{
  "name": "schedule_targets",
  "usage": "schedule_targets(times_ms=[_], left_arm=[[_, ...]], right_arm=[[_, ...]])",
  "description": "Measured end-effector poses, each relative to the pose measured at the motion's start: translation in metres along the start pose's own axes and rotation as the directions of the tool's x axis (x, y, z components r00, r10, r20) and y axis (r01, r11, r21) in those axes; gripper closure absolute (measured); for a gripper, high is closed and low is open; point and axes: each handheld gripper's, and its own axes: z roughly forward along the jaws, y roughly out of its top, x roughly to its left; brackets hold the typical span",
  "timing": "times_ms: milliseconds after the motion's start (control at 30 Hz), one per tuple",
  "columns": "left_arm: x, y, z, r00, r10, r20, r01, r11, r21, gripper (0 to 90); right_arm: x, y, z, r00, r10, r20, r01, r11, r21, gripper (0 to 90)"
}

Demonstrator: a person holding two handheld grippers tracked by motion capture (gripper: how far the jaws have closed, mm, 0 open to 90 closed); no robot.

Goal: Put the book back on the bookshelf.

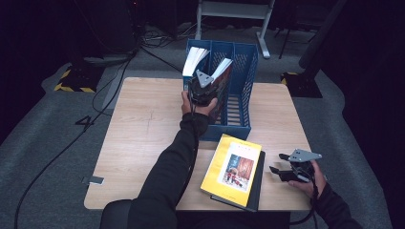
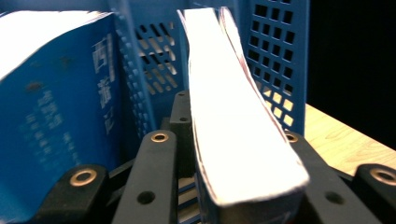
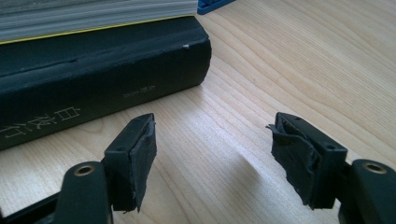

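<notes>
On the wooden surface (image 1: 143,138), the left claw (image 1: 203,90) is grasping a book (image 2: 233,140), slotting it into the blue file rack (image 1: 243,71) at twelve o'clock; the right claw (image 3: 215,158) is waiting released; letting go looks next.

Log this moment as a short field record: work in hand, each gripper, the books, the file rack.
work: standing books in the blue file rack
left gripper: at the rack, jaws on either side of a book that stands in a middle slot; pad contact hidden
right gripper: open, nothing between the jaws, low over the wooden table
blue book: already in the neighbouring slot
yellow book: lies flat on a black book near the table's front edge
</notes>
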Motion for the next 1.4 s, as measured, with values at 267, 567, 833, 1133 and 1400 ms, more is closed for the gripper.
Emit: schedule_targets(times_ms=[267,567,833,1133,1400], left_arm=[[0.003,0.001,0.014,0.997,0.009,-0.076,-0.011,0.9996,-0.027,73.6],[0.003,0.005,0.026,0.9873,0.012,-0.158,-0.019,0.999,-0.042,73.0],[0.01,0.001,0.021,0.9829,-0.042,-0.18,0.033,0.9981,-0.052,71.5],[0.009,-0.001,0.008,0.9891,-0.02,-0.146,0.013,0.9989,-0.046,62.0],[0.016,-0.011,-0.011,0.9968,-0.029,-0.074,0.025,0.998,-0.059,48.5]], right_arm=[[0.0,-0.001,0.0,1.0,-0.001,-0.003,0.001,1.0,0.0,31.4],[-0.001,-0.001,-0.001,1.0,-0.002,-0.007,0.002,1.0,0.001,31.4],[-0.001,-0.001,-0.001,0.9999,-0.003,-0.013,0.003,1.0,0.002,31.3],[0.0,-0.001,0.0,0.9998,-0.004,-0.017,0.004,1.0,0.008,31.1],[0.001,0.0,0.0,0.9998,-0.003,-0.019,0.003,1.0,0.006,31.0]])
